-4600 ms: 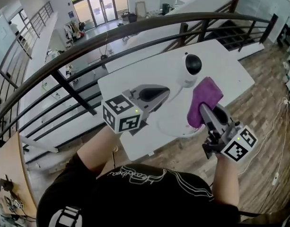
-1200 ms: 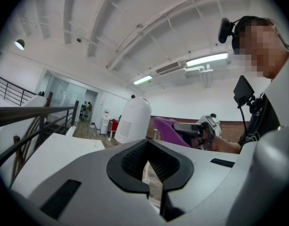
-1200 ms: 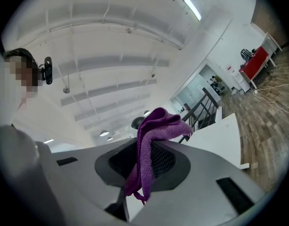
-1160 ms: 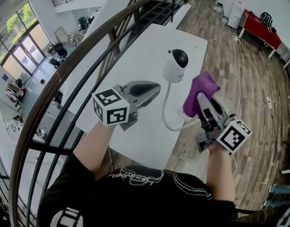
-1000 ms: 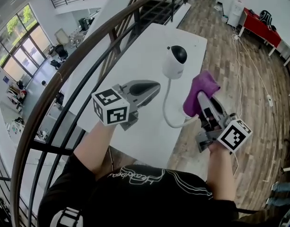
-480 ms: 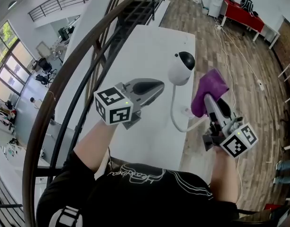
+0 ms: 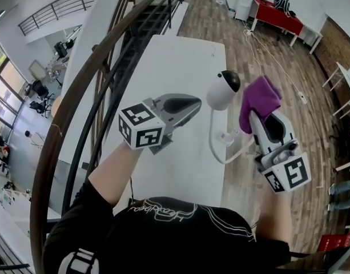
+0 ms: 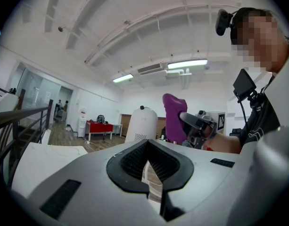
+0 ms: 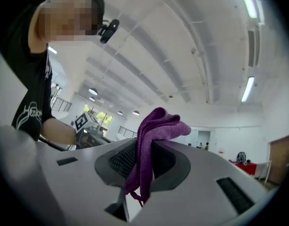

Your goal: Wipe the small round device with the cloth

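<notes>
Purple cloth (image 7: 260, 99) is bunching out of your right tongs (image 7: 253, 116), which are clamping it so a wad is leading toward the small round device (image 7: 222, 91). That device is sitting just beyond your left tongs (image 7: 196, 103). They are closed on what looks like its white cord (image 7: 211, 144), probably steadying it over the tabletop (image 7: 163, 61). The cloth is hovering just beside it, apparently not touching. No container is showing.

No readable text in view
</notes>
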`<state>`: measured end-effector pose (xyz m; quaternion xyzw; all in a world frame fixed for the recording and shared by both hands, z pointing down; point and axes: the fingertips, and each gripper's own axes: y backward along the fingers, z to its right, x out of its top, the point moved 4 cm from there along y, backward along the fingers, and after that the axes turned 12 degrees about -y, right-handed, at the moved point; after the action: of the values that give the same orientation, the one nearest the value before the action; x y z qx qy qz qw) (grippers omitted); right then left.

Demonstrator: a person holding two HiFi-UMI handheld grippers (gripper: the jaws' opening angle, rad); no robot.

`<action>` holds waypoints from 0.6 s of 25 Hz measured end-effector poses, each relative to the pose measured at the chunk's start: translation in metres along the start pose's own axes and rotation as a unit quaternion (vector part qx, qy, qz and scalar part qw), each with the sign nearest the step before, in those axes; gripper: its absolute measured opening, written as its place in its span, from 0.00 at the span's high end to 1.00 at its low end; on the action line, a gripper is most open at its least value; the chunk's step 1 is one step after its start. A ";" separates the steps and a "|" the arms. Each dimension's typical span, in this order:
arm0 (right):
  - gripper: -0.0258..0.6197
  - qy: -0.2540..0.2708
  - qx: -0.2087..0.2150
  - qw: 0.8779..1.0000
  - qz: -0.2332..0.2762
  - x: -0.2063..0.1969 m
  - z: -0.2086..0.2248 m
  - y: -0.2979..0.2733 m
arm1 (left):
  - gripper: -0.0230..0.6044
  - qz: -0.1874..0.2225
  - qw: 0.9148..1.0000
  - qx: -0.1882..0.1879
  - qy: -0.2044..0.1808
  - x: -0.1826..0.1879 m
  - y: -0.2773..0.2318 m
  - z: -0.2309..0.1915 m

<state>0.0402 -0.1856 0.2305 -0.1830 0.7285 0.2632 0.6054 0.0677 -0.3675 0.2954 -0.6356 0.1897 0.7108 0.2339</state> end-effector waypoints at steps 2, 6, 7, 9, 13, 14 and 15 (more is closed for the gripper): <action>0.86 0.039 0.001 0.999 -0.001 0.007 -0.005 -0.007 | 0.95 0.002 1.000 -0.004 -0.001 0.003 -0.001 -0.001; 0.86 0.100 0.015 0.995 0.004 0.018 -0.017 -0.022 | 0.95 0.000 1.000 -0.011 -0.005 0.004 -0.001 -0.004; 0.86 0.123 0.017 0.992 0.002 0.020 -0.020 -0.026 | 0.95 0.000 1.000 -0.011 -0.005 0.004 -0.002 -0.005; 0.87 0.169 0.016 0.985 -0.003 0.020 -0.024 -0.033 | 0.95 -0.002 1.000 -0.011 -0.002 0.004 -0.004 -0.007; 0.86 0.234 0.004 0.972 -0.015 0.010 -0.029 -0.046 | 0.95 -0.003 1.000 -0.010 0.005 -0.001 -0.003 -0.010; 0.86 0.245 0.001 0.969 -0.018 0.007 -0.029 -0.047 | 0.95 -0.003 1.000 -0.009 0.007 -0.001 -0.003 -0.010; 0.86 0.254 0.000 0.967 -0.020 0.005 -0.029 -0.048 | 0.95 -0.003 1.000 -0.008 0.008 -0.001 -0.003 -0.010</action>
<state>0.0446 -0.2406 0.2220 -0.2587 0.8544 0.1963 0.4056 0.0775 -0.3705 0.2958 -0.6438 0.1833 0.7066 0.2295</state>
